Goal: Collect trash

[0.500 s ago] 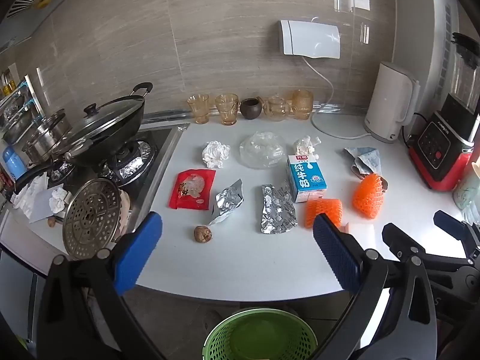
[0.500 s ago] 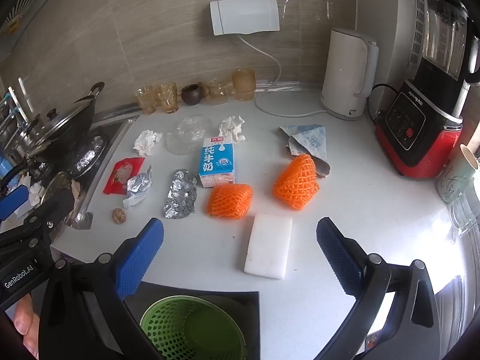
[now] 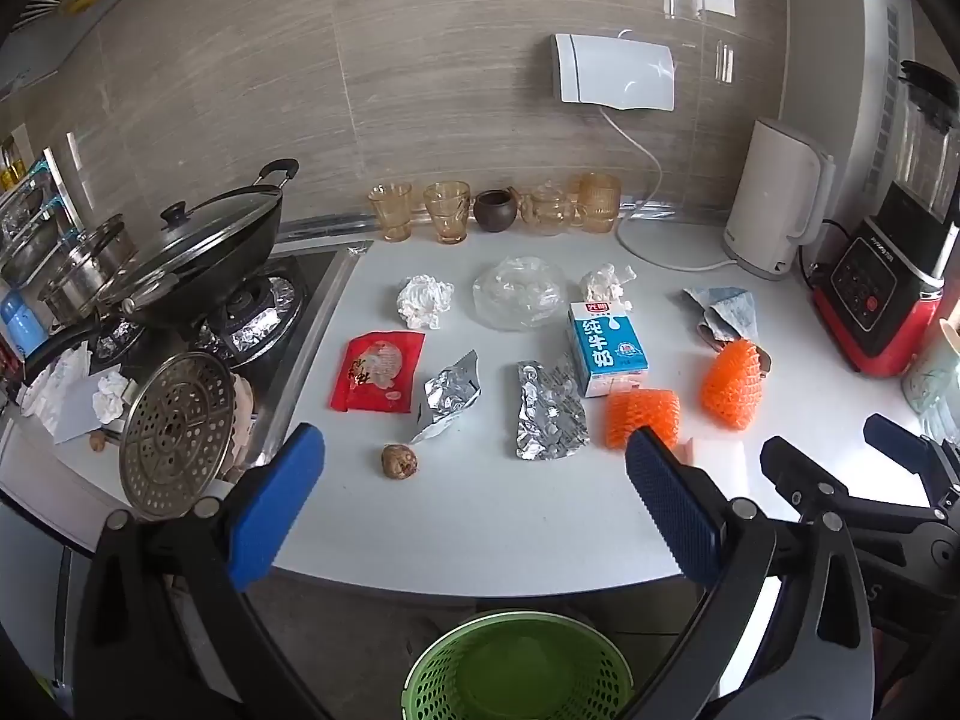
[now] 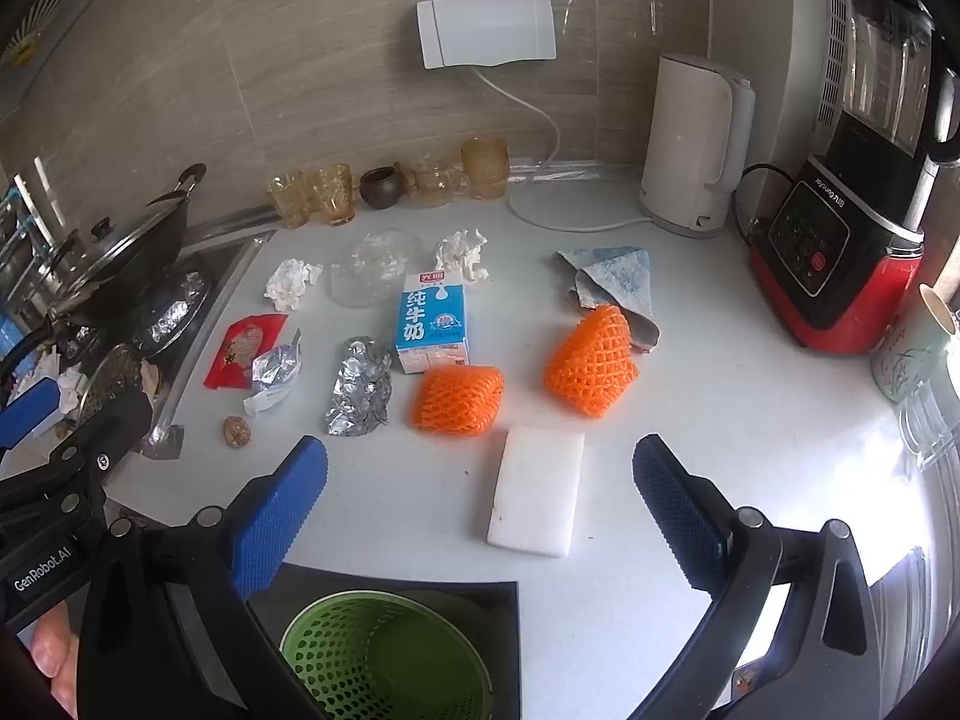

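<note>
Trash lies spread on the white counter (image 3: 480, 510): a blue milk carton (image 3: 606, 348), two orange foam nets (image 3: 642, 417) (image 3: 732, 384), crumpled foil (image 3: 549, 414), a silver wrapper (image 3: 450, 399), a red packet (image 3: 378, 372), two paper wads (image 3: 423, 300) (image 3: 606, 285), clear plastic (image 3: 519, 294), a brown nut (image 3: 399, 461). A white foam block (image 4: 537, 492) lies near the front. A green basket (image 3: 519, 669) stands on the floor below the edge, also in the right wrist view (image 4: 384, 657). My left gripper (image 3: 474, 510) and right gripper (image 4: 480, 504) are both open and empty, above the counter's front edge.
A stove with a lidded wok (image 3: 198, 252) and a steamer plate (image 3: 174, 429) is at the left. Glass cups (image 3: 447, 210) line the back wall. A white kettle (image 3: 774, 198), a red blender (image 3: 882, 294) and a blue cloth (image 3: 723, 312) are at the right.
</note>
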`<state>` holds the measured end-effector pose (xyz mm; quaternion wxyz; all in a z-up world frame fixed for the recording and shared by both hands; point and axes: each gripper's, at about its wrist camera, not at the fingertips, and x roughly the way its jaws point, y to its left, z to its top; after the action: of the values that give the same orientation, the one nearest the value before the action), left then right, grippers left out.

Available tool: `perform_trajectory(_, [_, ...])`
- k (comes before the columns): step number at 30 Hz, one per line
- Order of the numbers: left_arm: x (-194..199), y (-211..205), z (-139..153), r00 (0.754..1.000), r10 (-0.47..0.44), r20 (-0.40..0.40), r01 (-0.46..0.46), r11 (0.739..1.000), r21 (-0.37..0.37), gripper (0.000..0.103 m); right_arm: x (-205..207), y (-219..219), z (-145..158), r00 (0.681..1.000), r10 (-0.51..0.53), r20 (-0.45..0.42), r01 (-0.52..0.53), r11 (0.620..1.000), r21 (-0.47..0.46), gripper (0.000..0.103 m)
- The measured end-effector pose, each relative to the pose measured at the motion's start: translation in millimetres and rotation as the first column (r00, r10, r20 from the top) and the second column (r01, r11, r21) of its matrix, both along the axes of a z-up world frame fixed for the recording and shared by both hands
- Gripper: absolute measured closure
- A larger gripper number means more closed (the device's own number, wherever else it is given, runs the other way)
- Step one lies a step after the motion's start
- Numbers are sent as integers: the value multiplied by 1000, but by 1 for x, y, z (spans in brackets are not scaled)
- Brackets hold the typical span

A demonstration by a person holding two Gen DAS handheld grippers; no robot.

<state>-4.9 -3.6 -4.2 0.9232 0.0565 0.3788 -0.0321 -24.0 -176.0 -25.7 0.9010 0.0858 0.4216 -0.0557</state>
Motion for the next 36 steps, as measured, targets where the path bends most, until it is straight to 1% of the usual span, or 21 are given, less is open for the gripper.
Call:
perform_trajectory(13, [-5, -4, -1, 1000, -1, -2, 1, 1000, 0, 6, 1, 0, -2, 1000, -3, -3, 3, 1000, -1, 2])
perform_trajectory(14, [2, 1, -1, 1000, -2, -4, 2, 1000, 0, 6, 1, 0, -2, 1000, -3, -3, 3, 1000, -1, 2])
perform_trajectory(36, [-2, -4, -5, 1000, -7, -7, 7, 1000, 0, 6, 2, 1, -5, 1000, -3, -11, 3, 1000, 7, 2])
